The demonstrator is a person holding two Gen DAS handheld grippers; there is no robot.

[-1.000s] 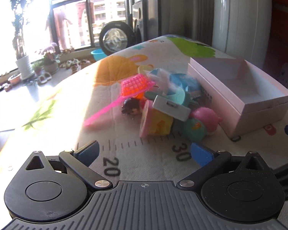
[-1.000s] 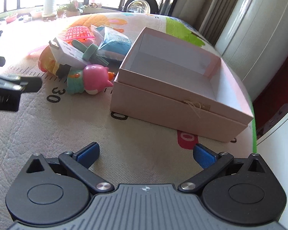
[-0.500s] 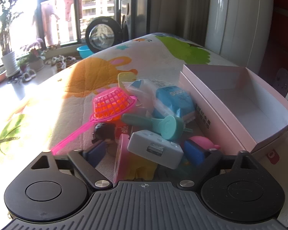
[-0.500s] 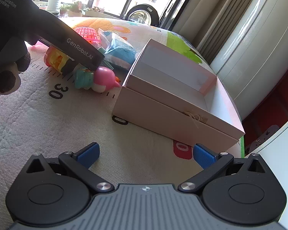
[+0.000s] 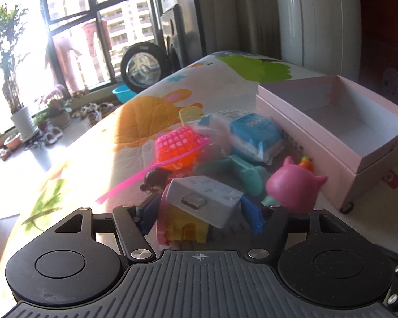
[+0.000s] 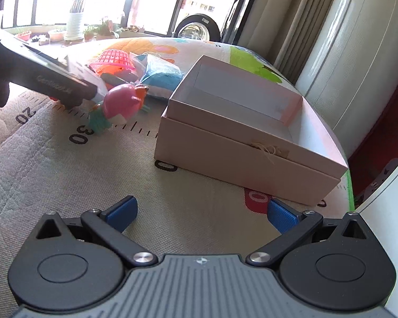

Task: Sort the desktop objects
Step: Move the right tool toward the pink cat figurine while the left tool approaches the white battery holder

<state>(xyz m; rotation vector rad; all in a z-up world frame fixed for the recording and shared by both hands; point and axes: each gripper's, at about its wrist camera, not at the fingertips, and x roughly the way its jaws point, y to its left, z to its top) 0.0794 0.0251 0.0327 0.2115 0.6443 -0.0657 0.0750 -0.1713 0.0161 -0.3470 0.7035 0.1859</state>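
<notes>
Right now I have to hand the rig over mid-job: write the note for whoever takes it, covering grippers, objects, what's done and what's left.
Left gripper: jaws closing around the white adapter, which lies on the yellow-and-pink toy; firm contact not clear.
Right gripper: open, empty, over bare mat in front of the pink box.
Pile left of the box: pink figure, teal piece, blue wipes pack, pink net scoop.
Done: nothing; the box shows empty.
Left: finish the grip, move the adapter, then sort the rest.
</notes>
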